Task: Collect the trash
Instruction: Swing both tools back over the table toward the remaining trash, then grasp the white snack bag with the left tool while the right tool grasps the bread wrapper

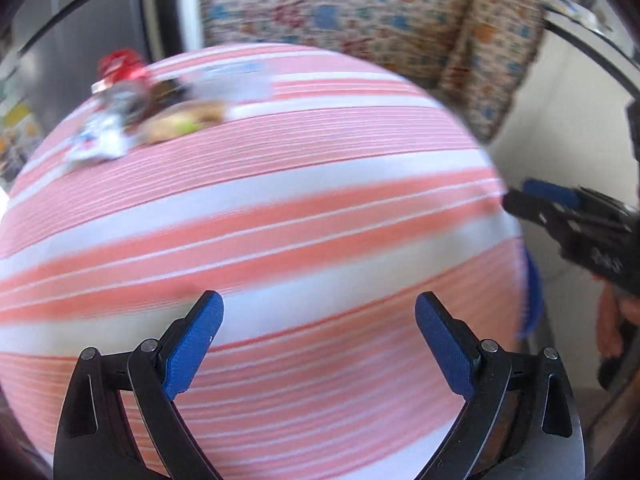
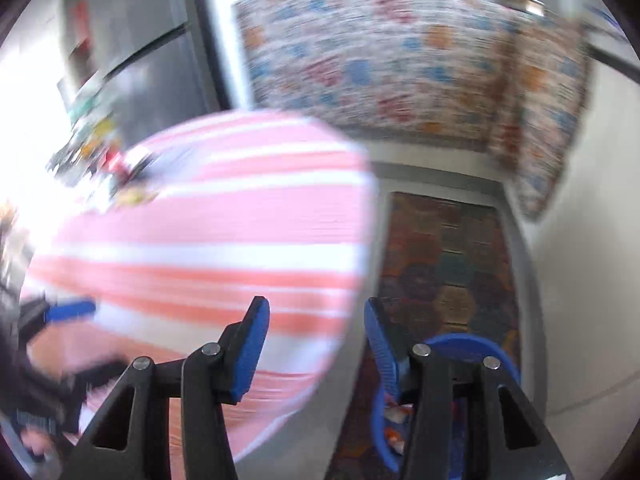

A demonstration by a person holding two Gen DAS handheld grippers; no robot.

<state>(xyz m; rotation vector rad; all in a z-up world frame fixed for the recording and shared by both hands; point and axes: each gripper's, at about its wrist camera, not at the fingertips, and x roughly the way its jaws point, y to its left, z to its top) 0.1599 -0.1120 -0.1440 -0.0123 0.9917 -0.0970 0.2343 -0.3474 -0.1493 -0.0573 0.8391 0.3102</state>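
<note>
Trash [image 1: 132,108] lies far across the striped table [image 1: 320,208] from spread fingers [image 1: 192,344].

Near striped tabletop [image 1: 280,208] bare — trash cluster [image 1: 132,116] far-left.

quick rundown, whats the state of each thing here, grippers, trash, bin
left gripper: open, empty, over the striped tablecloth
right gripper: open, empty, at the table's edge above the bin
trash pile: lying on the far left of the table, not yet picked up; blurred
blue bin: on the floor beside the table, some wrappers inside
</note>
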